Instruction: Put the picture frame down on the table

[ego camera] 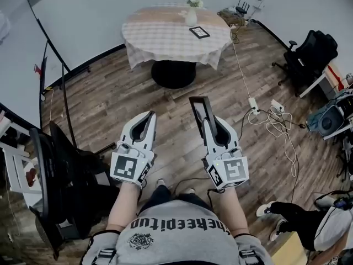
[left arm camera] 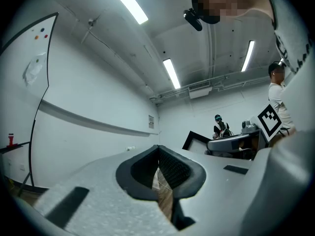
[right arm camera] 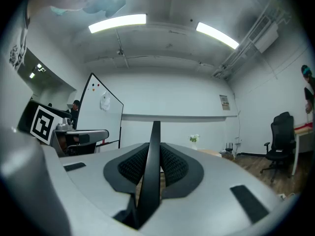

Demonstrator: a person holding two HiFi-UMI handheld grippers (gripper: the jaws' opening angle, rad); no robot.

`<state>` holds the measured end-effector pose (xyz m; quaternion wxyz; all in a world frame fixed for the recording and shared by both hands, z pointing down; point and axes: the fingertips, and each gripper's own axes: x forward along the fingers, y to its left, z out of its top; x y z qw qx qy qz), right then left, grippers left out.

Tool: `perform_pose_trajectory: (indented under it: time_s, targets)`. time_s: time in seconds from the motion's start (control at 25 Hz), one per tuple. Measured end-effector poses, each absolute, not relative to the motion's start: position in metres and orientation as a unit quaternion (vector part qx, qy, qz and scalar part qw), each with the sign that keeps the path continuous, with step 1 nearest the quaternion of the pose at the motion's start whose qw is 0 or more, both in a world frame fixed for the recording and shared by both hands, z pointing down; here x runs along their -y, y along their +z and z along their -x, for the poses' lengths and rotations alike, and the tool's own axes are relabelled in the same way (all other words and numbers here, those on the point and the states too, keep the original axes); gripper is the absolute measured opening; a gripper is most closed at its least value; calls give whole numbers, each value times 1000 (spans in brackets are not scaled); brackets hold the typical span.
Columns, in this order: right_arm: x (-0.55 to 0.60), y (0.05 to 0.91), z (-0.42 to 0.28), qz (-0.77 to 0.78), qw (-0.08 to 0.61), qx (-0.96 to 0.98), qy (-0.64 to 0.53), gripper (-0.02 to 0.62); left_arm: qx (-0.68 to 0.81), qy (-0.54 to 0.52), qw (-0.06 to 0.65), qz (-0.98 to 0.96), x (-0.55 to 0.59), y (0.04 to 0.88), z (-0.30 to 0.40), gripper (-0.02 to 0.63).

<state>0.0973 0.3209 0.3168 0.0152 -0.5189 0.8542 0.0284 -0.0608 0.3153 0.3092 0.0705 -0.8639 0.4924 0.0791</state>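
Note:
My right gripper (ego camera: 210,123) is shut on a black picture frame (ego camera: 199,109), which sticks out forward past the fingertips, over the wooden floor. In the right gripper view the picture frame (right arm camera: 153,161) stands edge-on between the two dark pads of that gripper (right arm camera: 153,154). My left gripper (ego camera: 148,116) is held beside it at the same height, its jaws together with nothing in them; the left gripper view shows the left gripper (left arm camera: 158,149) with its tips meeting. A round table (ego camera: 160,37) with a checked cloth stands some way ahead of both grippers.
On the table are a white vase with flowers (ego camera: 191,14) and a small dark frame (ego camera: 199,32) lying flat. A whiteboard (ego camera: 22,48) and black stand (ego camera: 58,170) are at the left. Cables and power strips (ego camera: 270,115) lie on the floor; an office chair (ego camera: 310,55) is at the right.

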Motion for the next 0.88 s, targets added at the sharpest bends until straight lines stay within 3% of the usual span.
perform_pose_trajectory:
  time_s: [0.88]
  targets:
    - [-269,315,-48,534,44,-844,21,72,-458,94,85,880,-255,306,99,15]
